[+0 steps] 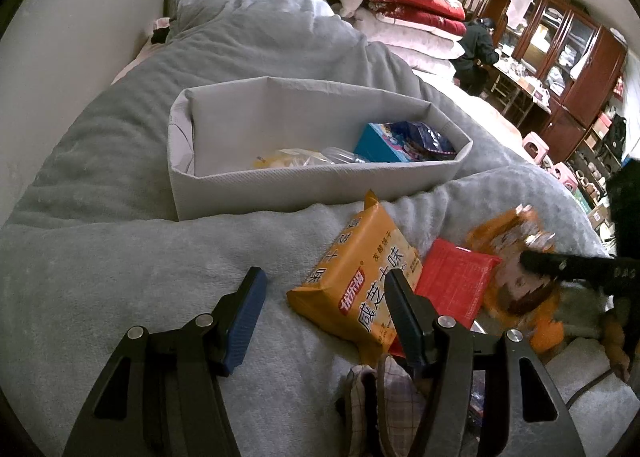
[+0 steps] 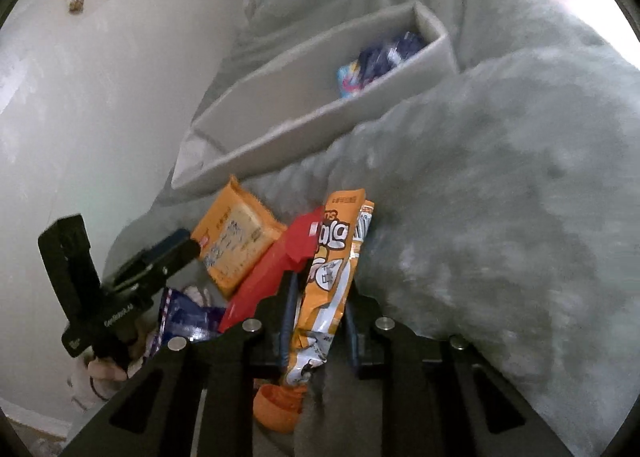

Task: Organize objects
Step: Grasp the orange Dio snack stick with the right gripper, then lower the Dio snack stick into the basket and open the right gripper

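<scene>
On the grey blanket [image 1: 120, 257], the right gripper [image 2: 318, 321] has its fingers clamped on an orange snack bag [image 2: 328, 281] at lower centre of its view. The left gripper [image 1: 324, 313] hovers with fingers apart, empty, over a yellow cracker pack [image 1: 356, 277] beside a red packet [image 1: 452, 281]. The grey fabric storage box [image 1: 280, 185], upper centre, holds a blue packet [image 1: 408, 141].

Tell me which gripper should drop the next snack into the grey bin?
Right. The right gripper is already closed on the orange snack bag, while the left gripper hangs open and empty beside the yellow cracker pack.
</scene>
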Motion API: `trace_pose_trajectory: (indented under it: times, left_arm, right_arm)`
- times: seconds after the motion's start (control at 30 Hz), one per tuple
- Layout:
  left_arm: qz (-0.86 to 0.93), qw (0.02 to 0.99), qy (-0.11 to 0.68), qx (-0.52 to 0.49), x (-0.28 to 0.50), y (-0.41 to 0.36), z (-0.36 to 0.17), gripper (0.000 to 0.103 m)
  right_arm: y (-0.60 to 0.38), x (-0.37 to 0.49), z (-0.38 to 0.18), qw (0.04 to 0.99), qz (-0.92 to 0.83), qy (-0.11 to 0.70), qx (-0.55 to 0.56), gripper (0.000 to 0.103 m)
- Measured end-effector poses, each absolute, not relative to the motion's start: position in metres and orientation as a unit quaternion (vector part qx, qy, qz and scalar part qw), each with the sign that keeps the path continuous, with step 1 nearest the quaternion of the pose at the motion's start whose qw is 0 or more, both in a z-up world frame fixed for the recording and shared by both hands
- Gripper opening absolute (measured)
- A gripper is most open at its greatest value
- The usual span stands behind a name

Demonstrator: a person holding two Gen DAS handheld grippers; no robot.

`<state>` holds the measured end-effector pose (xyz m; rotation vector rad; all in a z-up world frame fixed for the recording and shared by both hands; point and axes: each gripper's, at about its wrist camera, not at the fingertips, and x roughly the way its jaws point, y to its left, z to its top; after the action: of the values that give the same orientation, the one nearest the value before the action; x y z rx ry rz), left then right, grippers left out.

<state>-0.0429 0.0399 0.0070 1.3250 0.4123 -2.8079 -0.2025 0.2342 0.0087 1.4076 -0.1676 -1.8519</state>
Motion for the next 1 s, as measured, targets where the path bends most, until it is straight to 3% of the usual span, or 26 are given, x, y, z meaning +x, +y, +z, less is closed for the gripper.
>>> trace_pose_trajectory:
  times: [0.23,0.87,1.0]
  left_arm:
    - [-0.896,0.005,0.131,0.424,-0.043,0.04,0.007,0.061]
    - [-0.898,0.005,0.13,0.421,-0.042,0.041,0.009,0.061]
    - [-0.936,0.03,0.09,0.34,-0.032,0.049,0.042,0.059]
  right_arm:
    - [0.27,-0.199,0.049,0.329,-0.829,-0.087,0.445,0.019]
    - [0.278,-0.208,0.038,0.321,-0.812,-0.11,0.475,0.019]
    - [0.264,-0.214,0.045,0.342,-0.797,-0.101,0.487,0.017]
